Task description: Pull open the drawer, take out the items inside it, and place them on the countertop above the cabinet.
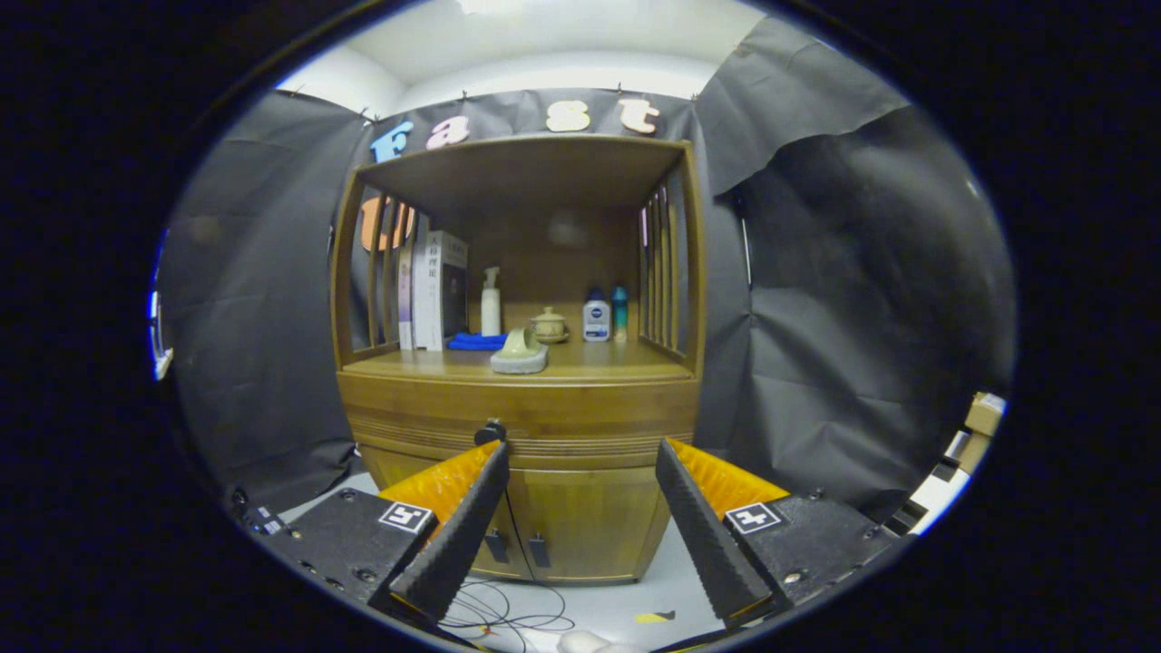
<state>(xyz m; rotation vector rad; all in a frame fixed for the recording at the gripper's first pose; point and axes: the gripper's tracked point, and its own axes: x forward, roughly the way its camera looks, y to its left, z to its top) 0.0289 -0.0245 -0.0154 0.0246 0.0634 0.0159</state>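
1. The tongs (580, 508) are spread wide and grasp nothing; their two fingers (458, 535) stand apart in the air in front of the wooden cabinet (580, 517), short of it.
2. The drawer (521, 413) lies beyond the fingers, a broad wooden front just under the desk (617, 363), and it is closed. Its small dark knob (491, 432) sits just above the tip of the left finger.
3. What the drawer holds cannot be seen.
4. On the desk, going left to right: upright books (435, 290) lean by the slatted left side; a blue cloth (476, 342) lies beside them; a white pump bottle (491, 304) stands behind the cloth.
5. A pale slipper-like item (521, 352) rests near the desk's front edge, ahead of a small lidded pot (550, 325).
6. Right of the pot stand a white bottle with a blue cap (596, 317) and a slim teal bottle (619, 311), close together.
7. Below the drawer, two cabinet doors with dark handles (518, 548) are closed.
8. Thin cables (508, 617) lie on the pale floor (653, 580) between the fingers.
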